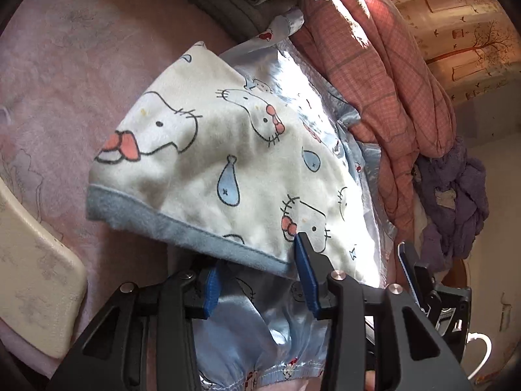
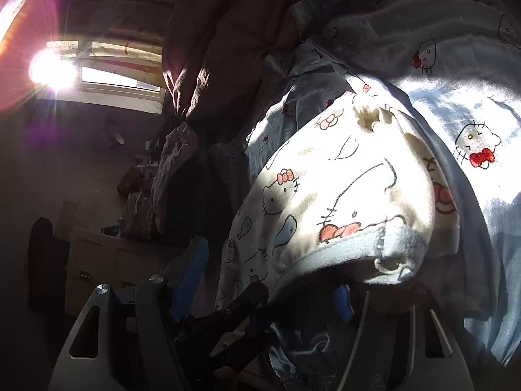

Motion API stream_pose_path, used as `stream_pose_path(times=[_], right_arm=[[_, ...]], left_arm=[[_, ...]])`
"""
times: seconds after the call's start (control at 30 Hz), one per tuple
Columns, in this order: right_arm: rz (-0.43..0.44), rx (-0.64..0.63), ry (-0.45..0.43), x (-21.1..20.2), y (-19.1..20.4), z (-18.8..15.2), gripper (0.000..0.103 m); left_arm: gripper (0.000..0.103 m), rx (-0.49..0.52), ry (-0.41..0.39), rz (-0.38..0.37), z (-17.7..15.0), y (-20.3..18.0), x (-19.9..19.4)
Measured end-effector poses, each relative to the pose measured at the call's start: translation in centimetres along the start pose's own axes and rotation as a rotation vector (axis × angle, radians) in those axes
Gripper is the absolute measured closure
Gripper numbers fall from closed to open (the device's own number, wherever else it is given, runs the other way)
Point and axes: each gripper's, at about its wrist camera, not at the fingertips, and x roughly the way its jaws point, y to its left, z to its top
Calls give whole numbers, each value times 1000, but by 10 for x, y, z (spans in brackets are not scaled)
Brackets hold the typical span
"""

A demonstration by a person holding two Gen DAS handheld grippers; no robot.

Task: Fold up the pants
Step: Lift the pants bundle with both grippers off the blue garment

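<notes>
The left hand-held gripper (image 1: 260,280) has its blue-padded jaws partly apart around the grey-blue hem of the pants (image 1: 228,150), a cream fleece pair printed with cartoon cats, bows and blue fish. The hem lies over and between the pads, but whether they press on it cannot be told. The pants lie folded just ahead of this gripper, spreading up and to its left. Under them, and showing between the jaws below, is a shiny pale blue satin garment (image 1: 260,335) with the same cat print and a gathered edge. To the left lies a pink bedsheet (image 1: 81,75), with a cream padded panel (image 1: 35,267) at the near left. Ahead and to the right a pink checked quilt (image 1: 390,81) is heaped up, and a purple cloth (image 1: 456,202) is bunched beside it.

The right hand-held gripper (image 2: 267,290) stands wide apart, its left blue pad clear in the air and its right pad tucked in shadow under the pants' hem (image 2: 342,254); a grip cannot be told. The pants bulge directly in front of it and block the view of the bed beyond. A sunlit window (image 2: 120,78) glares far to its left, above a pale dresser (image 2: 97,260).
</notes>
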Motion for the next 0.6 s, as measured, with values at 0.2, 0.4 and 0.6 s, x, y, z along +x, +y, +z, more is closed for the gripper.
stream_pose_path(times=[0.2, 0.4, 0.6], right_arm=[[-98, 16, 6, 6, -4, -10, 33], [-227, 32, -53, 7, -10, -13, 40], [-148, -27, 8, 35, 0, -4, 45]], left_arm=[[66, 32, -120, 102, 15, -10, 4], [67, 83, -57, 71, 35, -7, 13], [61, 66, -102, -74, 37, 1, 1]])
